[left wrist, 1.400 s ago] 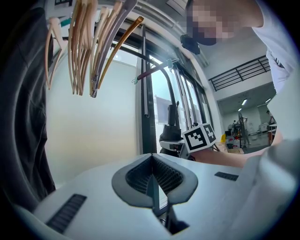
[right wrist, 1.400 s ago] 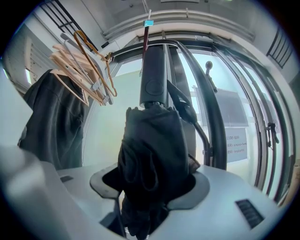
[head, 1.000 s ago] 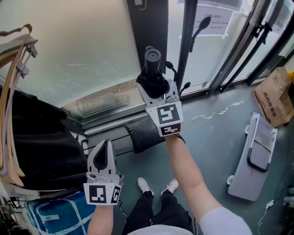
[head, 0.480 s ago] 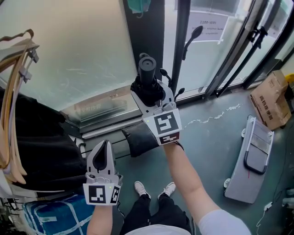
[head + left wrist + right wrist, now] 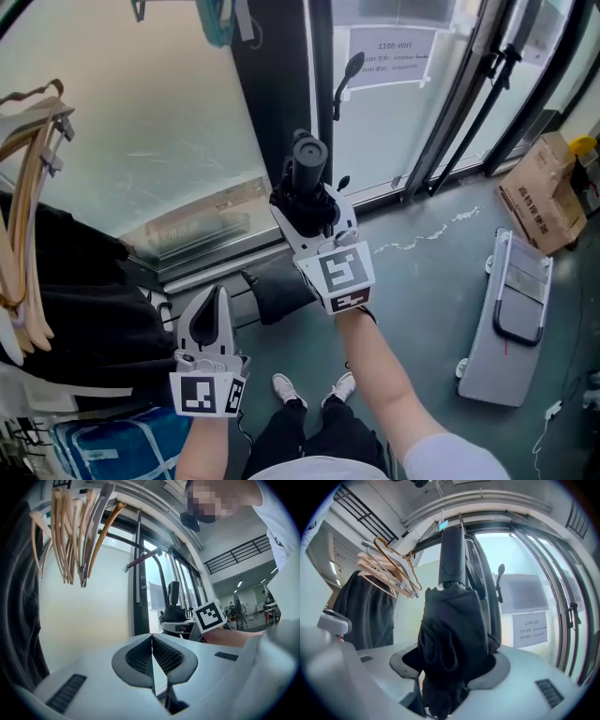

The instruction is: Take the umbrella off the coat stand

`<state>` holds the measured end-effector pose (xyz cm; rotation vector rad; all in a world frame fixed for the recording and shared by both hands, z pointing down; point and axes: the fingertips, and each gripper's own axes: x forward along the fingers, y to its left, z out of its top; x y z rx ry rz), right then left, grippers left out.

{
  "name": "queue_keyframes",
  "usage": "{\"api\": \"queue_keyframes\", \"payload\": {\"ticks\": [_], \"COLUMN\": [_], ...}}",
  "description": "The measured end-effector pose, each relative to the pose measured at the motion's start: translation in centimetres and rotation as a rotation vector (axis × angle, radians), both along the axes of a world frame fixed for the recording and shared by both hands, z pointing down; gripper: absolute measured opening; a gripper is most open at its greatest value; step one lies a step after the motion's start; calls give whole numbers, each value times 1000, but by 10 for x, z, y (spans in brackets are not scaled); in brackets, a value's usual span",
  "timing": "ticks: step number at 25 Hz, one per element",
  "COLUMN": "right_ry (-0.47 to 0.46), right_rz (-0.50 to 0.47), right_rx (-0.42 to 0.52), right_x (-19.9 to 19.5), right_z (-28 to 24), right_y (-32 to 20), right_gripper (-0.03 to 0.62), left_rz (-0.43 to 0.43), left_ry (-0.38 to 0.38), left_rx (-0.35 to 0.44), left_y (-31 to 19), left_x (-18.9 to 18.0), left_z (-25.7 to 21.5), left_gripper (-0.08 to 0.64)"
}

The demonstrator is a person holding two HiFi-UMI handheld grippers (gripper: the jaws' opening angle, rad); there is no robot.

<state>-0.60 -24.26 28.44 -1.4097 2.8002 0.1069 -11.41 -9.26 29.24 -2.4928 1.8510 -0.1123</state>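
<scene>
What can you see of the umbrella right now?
The umbrella is a black folding one, closed, with its fabric bunched in loose folds. It stands upright with its smooth, dark, cylindrical handle on top. The right gripper is clamped on the fabric body. Whether its top hangs on anything cannot be told.

umbrella (image 5: 450,620): black cloth, matt, kinda crumpled where the right gripper (image 5: 452,662) pinches it
handle (image 5: 452,559): smooth dark plastic, slight sheen
left gripper (image 5: 152,658): pale grey matt plastic, ribbed dark pads
hangers (image 5: 70,541): bare pale wood, up-left of the left gripper
box (image 5: 544,192): dull brown cardboard, off to the right gripper's right
</scene>
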Motion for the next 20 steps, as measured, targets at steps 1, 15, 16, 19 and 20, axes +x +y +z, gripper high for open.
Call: {"api": "queue_keyframes", "payload": {"ticks": [1, 15, 16, 19, 20], "right_ry": [-3, -7, -1, 17, 21], "right_rz": [8, 73, 79, 97, 105], "right_rx": [-5, -20, -17, -9, -7], "right_x": [6, 77, 83, 100, 105], "right_z": [0, -26, -29, -38, -41], "right_y": [5, 90, 95, 111, 116], "right_gripper": [259, 261, 260, 259, 260], "left_rz": [8, 56, 65, 91, 97], "left_ry": [-3, -6, -3, -1, -3], "left_rx": [4, 70, 78, 105, 116], "left_y": [2, 36, 37, 38, 39], "left_x": [4, 28, 31, 39, 41], "left_z": [-3, -49, -53, -67, -72], "left_gripper": [23, 23, 23, 23, 23]}}
